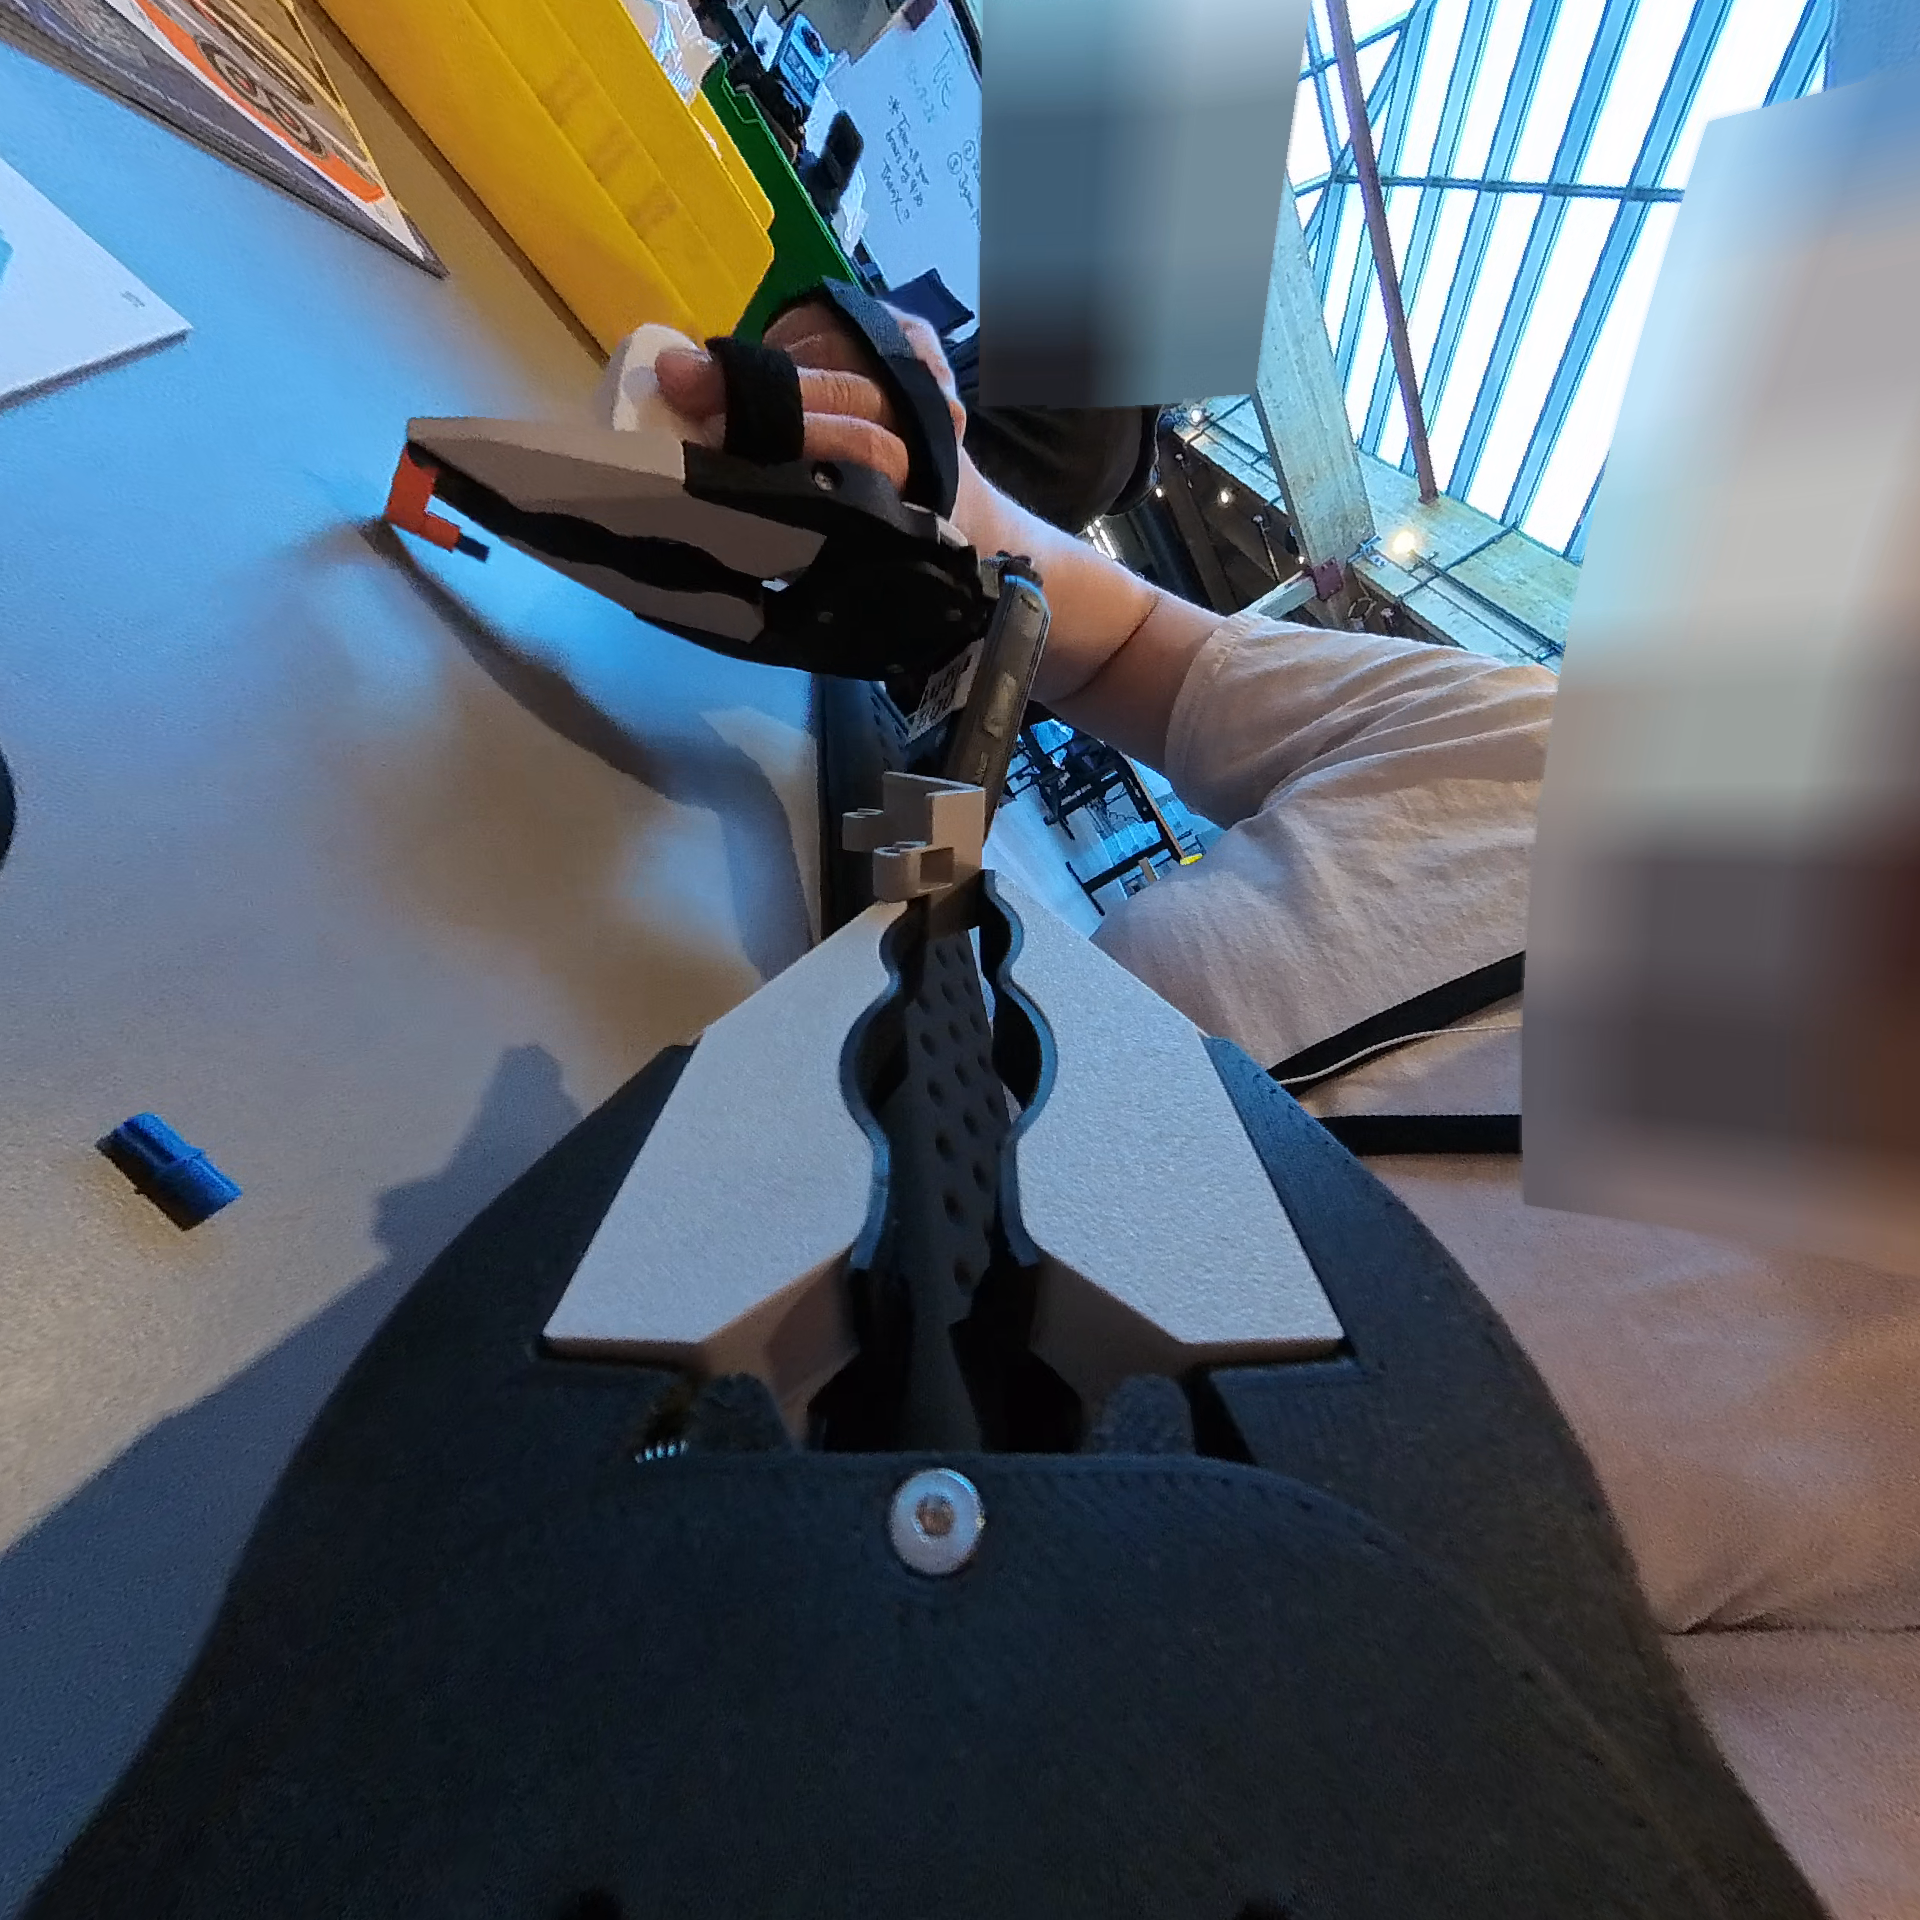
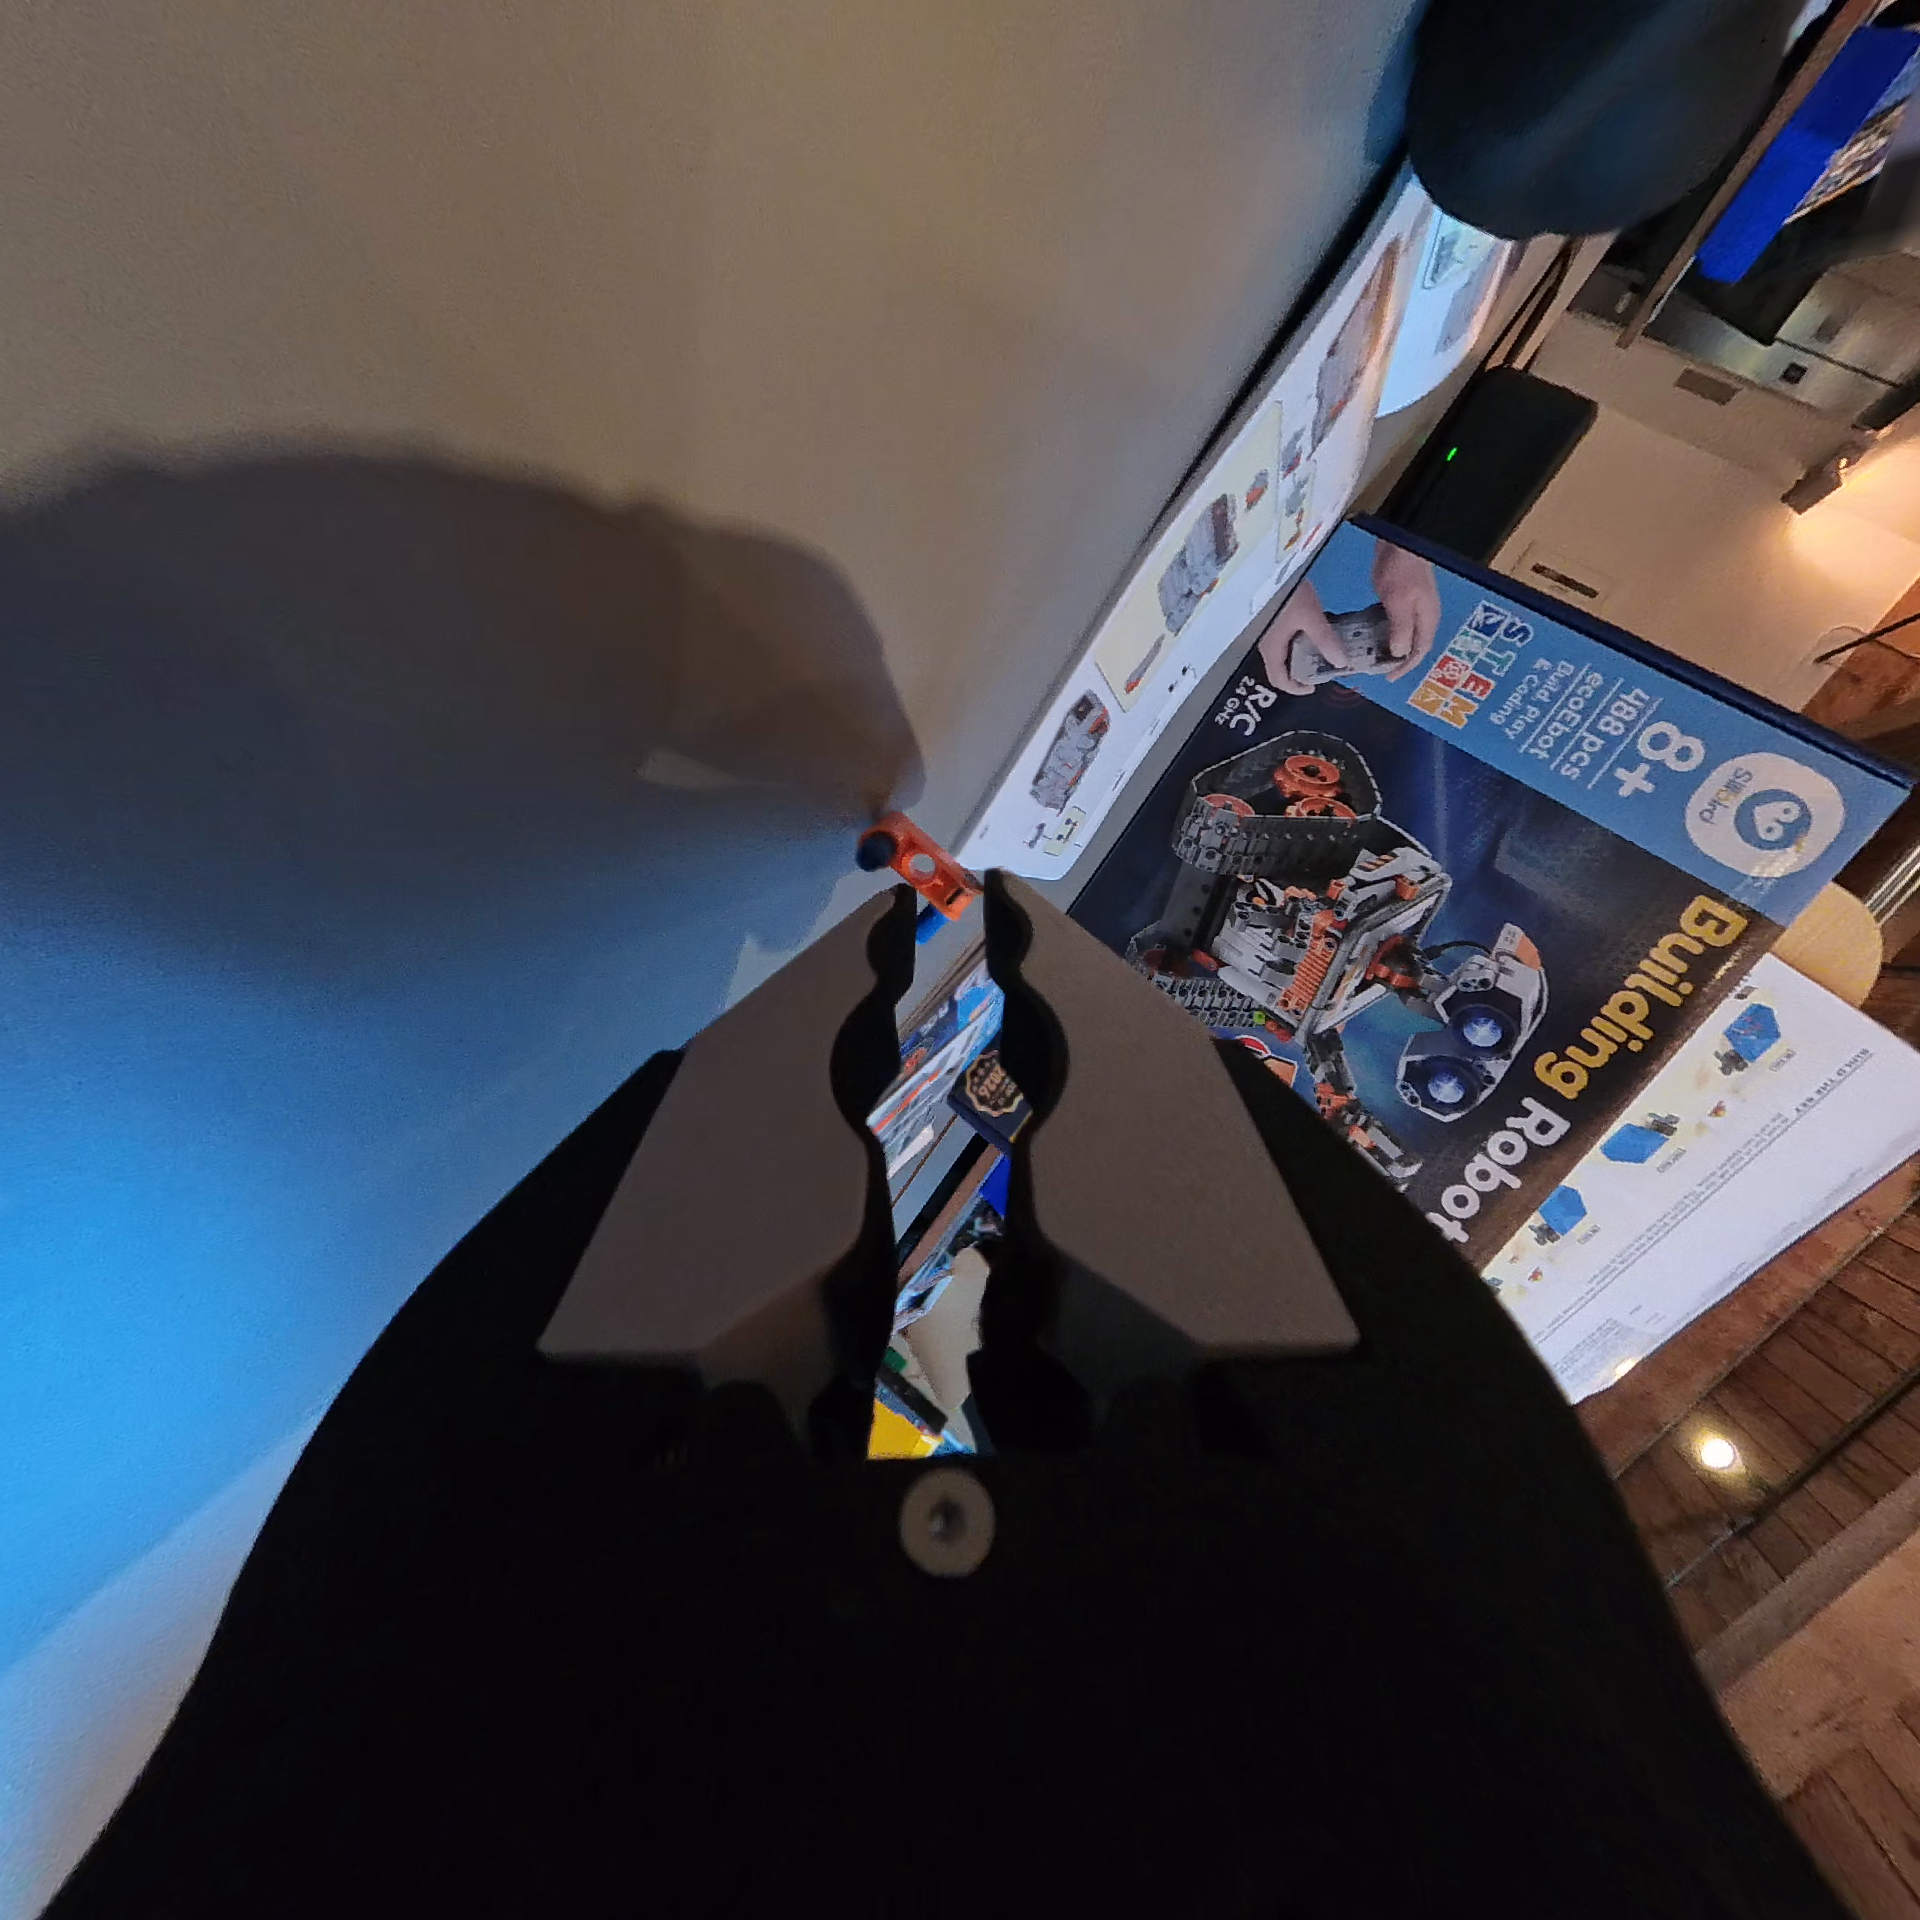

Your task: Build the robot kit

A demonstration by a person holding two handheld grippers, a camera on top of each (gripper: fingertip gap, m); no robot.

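Note:
My left gripper (image 1: pixel 940 896) is shut on a grey angular building piece (image 1: pixel 914 831) and holds it up off the white table (image 1: pixel 312 831), near the table's edge. My right gripper (image 2: pixel 940 896) is shut on a small orange building piece (image 2: pixel 925 868) with a dark blue pin in it. In the left wrist view the right gripper (image 1: pixel 431 468), held by a hand with a black strap, has the orange piece (image 1: pixel 416 504) down at the table surface. A loose blue pin (image 1: pixel 171 1169) lies on the table to the left of my left gripper.
A yellow bin (image 1: pixel 582 156) and a green bin (image 1: pixel 795 218) stand at the table's far side. A printed toy box (image 2: pixel 1507 883) and instruction sheets (image 2: pixel 1195 582) lie near the orange piece. A white sheet (image 1: pixel 62 301) lies at the left. A person's sleeved arm (image 1: pixel 1351 748) is close by. The grippers' ends are close to 20 cm from one another.

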